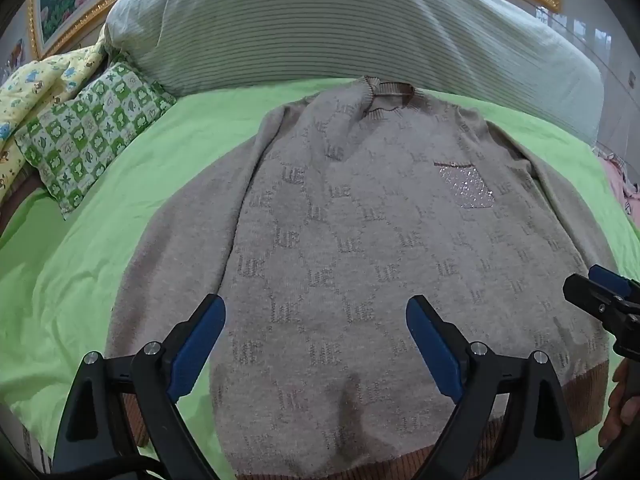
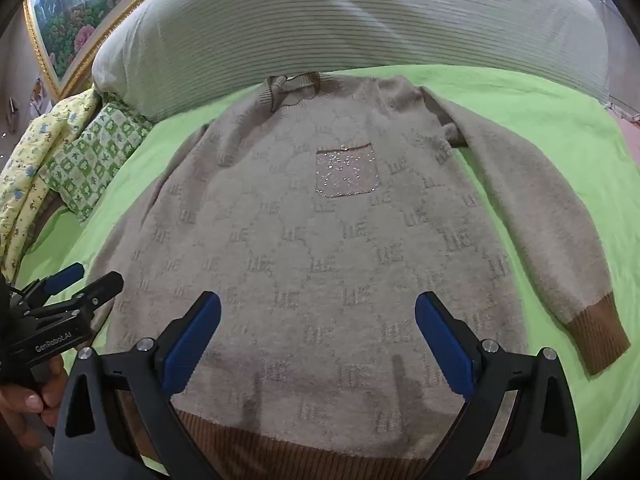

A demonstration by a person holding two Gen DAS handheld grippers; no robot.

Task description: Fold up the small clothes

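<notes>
Sweater flat on bed — both grippers agape.

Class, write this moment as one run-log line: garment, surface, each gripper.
garment: beige knitted sweater flat, unfolded | surface: green bedsheet | left gripper: open, above hem | right gripper: open, above hem | held: nothing

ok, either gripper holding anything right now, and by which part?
Nothing held. Left gripper and right gripper both hover open above the sweater, which lies flat on the green sheet, nothing between their jaws.
</notes>
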